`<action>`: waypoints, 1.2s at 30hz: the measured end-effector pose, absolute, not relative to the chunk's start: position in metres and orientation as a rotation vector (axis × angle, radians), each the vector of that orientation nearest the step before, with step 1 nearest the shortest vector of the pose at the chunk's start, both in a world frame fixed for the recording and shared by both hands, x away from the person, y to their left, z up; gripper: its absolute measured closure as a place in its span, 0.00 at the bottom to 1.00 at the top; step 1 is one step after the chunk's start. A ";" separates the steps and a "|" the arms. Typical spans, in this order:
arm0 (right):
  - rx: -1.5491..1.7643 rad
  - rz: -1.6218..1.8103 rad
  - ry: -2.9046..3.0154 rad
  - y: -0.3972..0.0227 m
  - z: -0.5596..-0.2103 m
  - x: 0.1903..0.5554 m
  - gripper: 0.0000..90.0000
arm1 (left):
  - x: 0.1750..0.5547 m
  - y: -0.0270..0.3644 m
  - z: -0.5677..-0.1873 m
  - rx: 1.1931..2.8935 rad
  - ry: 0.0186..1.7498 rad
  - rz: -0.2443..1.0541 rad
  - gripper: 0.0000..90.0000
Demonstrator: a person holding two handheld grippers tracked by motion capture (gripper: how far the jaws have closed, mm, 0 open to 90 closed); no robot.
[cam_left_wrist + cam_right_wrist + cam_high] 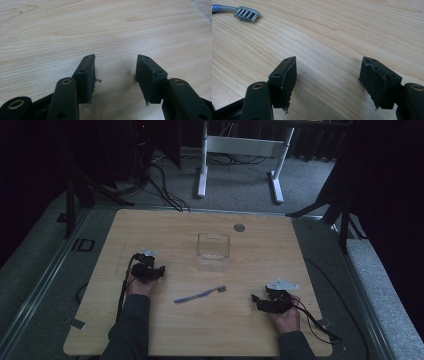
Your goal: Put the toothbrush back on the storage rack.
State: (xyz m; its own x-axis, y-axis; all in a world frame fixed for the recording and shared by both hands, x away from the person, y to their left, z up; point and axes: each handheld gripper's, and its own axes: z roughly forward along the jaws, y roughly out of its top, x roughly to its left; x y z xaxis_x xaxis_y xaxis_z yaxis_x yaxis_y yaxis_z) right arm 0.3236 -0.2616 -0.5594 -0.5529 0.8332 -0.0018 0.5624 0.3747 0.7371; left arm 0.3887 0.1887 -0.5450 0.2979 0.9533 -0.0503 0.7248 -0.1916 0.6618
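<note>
A blue toothbrush [199, 294] lies flat on the wooden table [150, 230], its grey bristle head [247, 14] pointing right. Behind it stands an empty clear plastic box [213, 251]. My left gripper [146, 270] rests on the table to the left of the brush, held by a hand; in the left gripper view its jaws stand open [115, 72] over bare wood. My right gripper [270, 301] rests at the front right, also open [328, 77], with the brush head some way off to its upper left. Nothing lies between either pair of jaws.
A small grey round disc [239, 227] sits near the table's far edge. Cables trail from both grippers across the table. Beyond the table are a white desk frame [240, 150], dark stands and floor cables.
</note>
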 end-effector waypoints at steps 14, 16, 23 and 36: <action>1.211 0.996 2.269 -0.261 -0.559 0.323 0.32 | 0.372 0.180 -0.501 1.950 1.322 0.532 0.57; 1.210 0.996 2.271 -0.261 -0.559 0.323 0.32 | 0.368 0.176 -0.495 1.950 1.304 0.543 0.57; 1.204 0.997 2.275 -0.261 -0.559 0.323 0.31 | 0.361 0.159 -0.480 1.961 1.249 0.545 0.58; 1.203 0.997 2.278 -0.261 -0.559 0.323 0.31 | 0.344 0.144 -0.444 1.991 1.130 0.553 0.60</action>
